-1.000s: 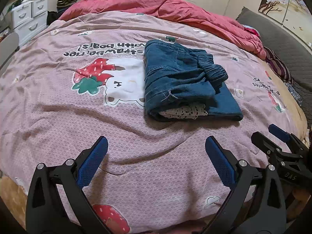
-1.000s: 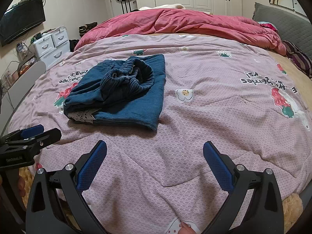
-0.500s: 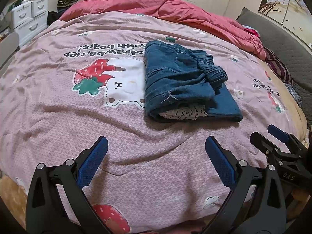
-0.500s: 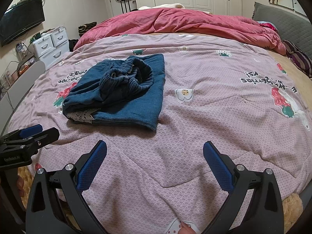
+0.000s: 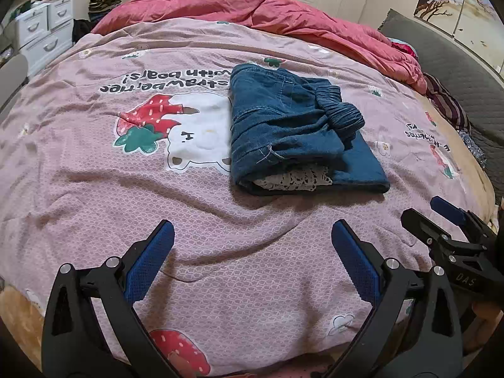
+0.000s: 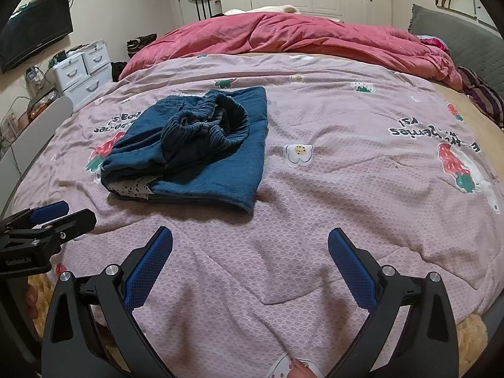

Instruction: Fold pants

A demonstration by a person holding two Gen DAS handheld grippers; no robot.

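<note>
The pants (image 5: 293,132) lie folded in a bundle mid-quilt (image 5: 94,163), well ahead of both grippers — left gripper (image 5: 252,239) and right gripper (image 6: 250,242) each gape wide, empty. Denim looks soft but thick, probably hefty; best pinched at the doubled near edge — not the loose elastic waistband.

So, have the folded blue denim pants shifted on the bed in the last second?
No. The folded blue denim pants still sit beside the white bear print on the pink quilt, unchanged.
</note>
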